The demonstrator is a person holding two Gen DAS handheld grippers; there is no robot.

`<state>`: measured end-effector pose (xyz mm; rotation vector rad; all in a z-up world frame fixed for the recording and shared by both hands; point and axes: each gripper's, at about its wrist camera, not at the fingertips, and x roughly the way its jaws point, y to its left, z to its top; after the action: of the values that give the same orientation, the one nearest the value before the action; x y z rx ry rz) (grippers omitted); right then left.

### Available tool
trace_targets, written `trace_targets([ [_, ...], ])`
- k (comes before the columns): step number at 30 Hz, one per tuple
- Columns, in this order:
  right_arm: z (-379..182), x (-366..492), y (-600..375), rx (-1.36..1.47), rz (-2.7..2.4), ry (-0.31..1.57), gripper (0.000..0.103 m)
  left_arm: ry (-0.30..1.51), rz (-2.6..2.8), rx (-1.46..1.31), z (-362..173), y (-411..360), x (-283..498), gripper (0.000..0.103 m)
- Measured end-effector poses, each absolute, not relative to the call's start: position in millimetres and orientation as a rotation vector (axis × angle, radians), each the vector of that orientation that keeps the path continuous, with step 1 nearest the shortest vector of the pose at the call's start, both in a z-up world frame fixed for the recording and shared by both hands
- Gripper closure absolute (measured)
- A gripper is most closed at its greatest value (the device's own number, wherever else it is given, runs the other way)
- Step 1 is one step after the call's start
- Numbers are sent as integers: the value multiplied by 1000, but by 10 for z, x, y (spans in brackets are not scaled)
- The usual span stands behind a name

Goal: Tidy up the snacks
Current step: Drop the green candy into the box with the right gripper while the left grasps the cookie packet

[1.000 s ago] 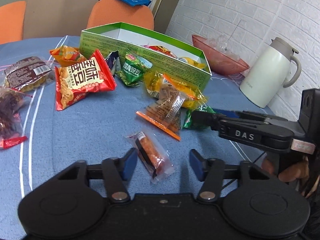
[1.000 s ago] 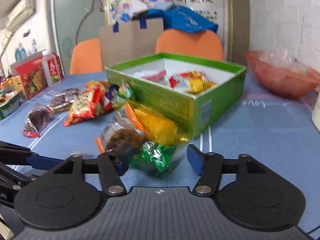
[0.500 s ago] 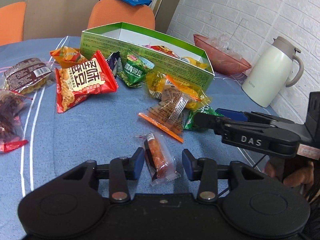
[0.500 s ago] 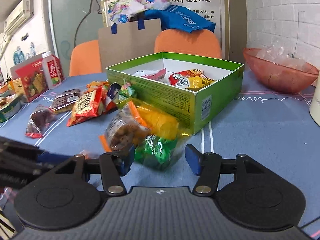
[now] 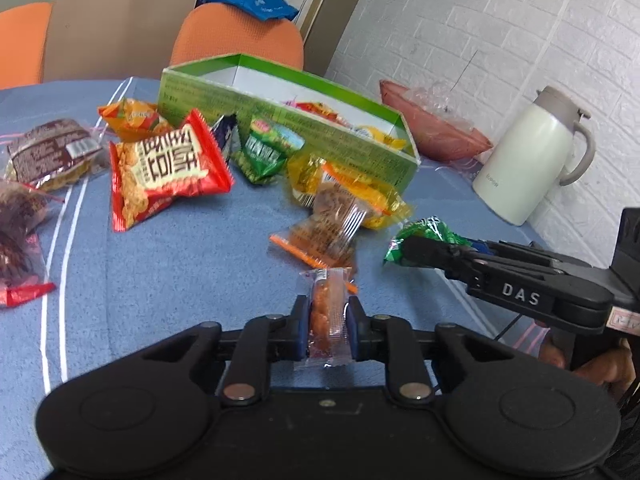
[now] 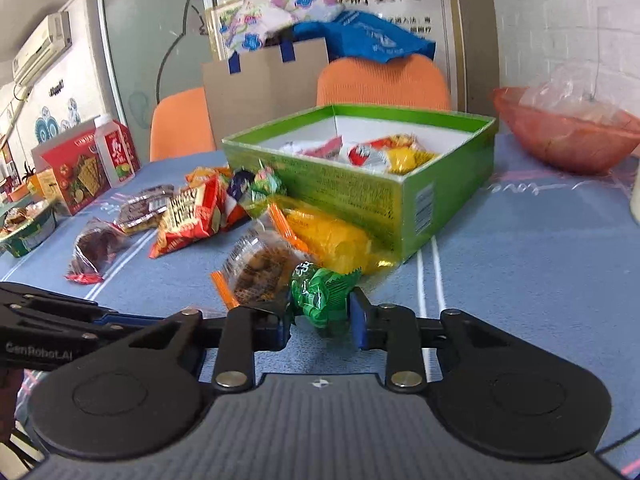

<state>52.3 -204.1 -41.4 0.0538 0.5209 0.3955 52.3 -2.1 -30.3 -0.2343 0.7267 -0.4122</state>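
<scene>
My left gripper (image 5: 328, 328) is shut on a small clear packet with an orange snack (image 5: 326, 316), held just above the blue table. My right gripper (image 6: 322, 318) is shut on a green foil snack (image 6: 320, 292), which also shows in the left wrist view (image 5: 424, 234) at the tip of the right gripper. The green box (image 6: 360, 184) stands behind, open-topped, with several snacks inside. Loose snacks lie in front of it: a clear packet with brown filling (image 5: 328, 228), a yellow packet (image 6: 328, 236), a red bag (image 5: 164, 168) and a green packet (image 5: 264, 154).
A white thermos jug (image 5: 528, 156) and a red bowl (image 6: 564, 136) stand to the right of the box. Dark snack bags (image 5: 44, 156) lie at the left. Red cartons (image 6: 84, 168) stand at the far left. Two orange chairs (image 6: 384, 80) are behind the table.
Both grippers were open around their packets and have shut on them. The left now holds the orange snack packet, the right the green foil snack, both slightly raised.
</scene>
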Motion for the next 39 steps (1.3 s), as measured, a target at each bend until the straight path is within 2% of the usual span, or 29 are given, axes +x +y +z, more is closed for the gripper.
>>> trace_targets([
  [13, 167, 879, -2099, 12, 346, 296, 50, 550, -475, -264, 550, -132, 1233, 30],
  [21, 118, 1475, -2172, 13, 248, 265, 50, 611, -455, -409, 481, -229, 2113, 30],
  [27, -55, 1800, -2221, 17, 241, 293, 50, 637, -420, -362, 289, -372, 2434, 30],
  [29, -131, 1866, -2216, 13, 247, 288, 49, 643, -410, -357, 221, -395, 2497, 16],
  [30, -173, 1893, -2201, 1, 248, 287, 45, 646, -402, -354, 193, -399, 2509, 0],
  [32, -253, 1915, -2159, -51, 239, 306, 26, 645, -389, -352, 150, -374, 2478, 0],
  [33, -271, 1904, -2150, -77, 219, 312, 3, 643, -388, -355, 147, -348, 2445, 0],
  [34, -275, 1847, -2153, -90, 196, 295, 0, 640, -388, -361, 154, -318, 2407, 0],
  [39, -108, 1457, -2266, -19, 185, 243, 0, 600, -355, -356, 304, -173, 2048, 0],
])
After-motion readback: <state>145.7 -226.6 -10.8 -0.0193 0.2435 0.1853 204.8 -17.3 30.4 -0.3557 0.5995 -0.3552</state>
